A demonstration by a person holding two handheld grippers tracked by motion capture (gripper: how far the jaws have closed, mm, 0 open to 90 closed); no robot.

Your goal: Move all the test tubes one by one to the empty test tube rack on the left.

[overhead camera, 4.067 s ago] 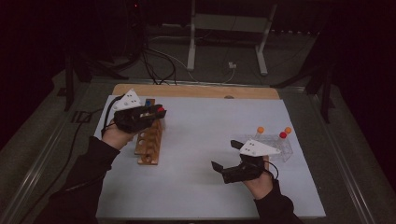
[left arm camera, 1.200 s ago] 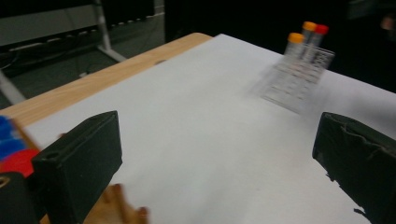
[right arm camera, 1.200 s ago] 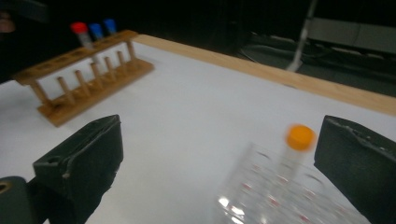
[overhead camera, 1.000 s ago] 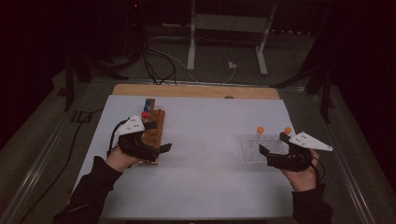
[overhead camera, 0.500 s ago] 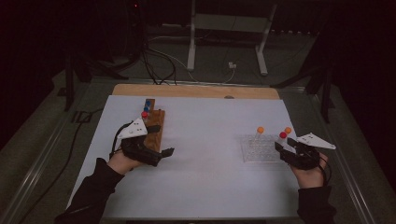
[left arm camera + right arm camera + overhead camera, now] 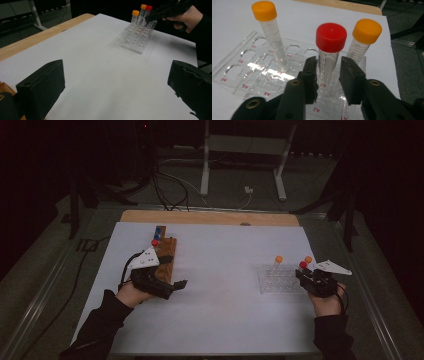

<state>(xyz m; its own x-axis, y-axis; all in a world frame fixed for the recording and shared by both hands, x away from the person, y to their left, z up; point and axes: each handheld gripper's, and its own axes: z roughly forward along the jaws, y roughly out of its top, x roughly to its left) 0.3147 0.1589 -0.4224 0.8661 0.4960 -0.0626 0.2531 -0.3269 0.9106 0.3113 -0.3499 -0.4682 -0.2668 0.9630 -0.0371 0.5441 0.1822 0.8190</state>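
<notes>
Starting on the left side: the left gripper (image 6: 172,286) hangs low over the counter (image 6: 220,270) just in front of the wooden block (image 6: 167,261), which has a red cap and blue caps sticking up at its far end. Its jaws are spread wide with nothing between them, as the left gripper view shows pretty clearly. No real danger there, except that a careless swing back could bump the block and rattle whatever's standing in it.

Moving right, the clear rack (image 6: 249,72) sits on the white sheet with three tubes in it. An orange-capped tube (image 6: 270,32) stands a few holes off to the side, so it's probably safe.

The right gripper (image 6: 328,75) is where things could go sideways. Its jaws sit either side of the red-capped tube (image 6: 330,50), which stands in the rack at the hole marked B2, and there's a visible gap on both sides, so they're parted and not squeezing it.

My worries:
- The second orange tube (image 6: 363,42) stands right next to the red one, almost touching the outer jaw. Any sideways drift would knock or tilt it.
- The rack looks light. Dragging the jaws away at an angle could slide it or tip it.
- If the jaws catch under the red cap on the way out, the tube could lift and drop back crooked.
</notes>
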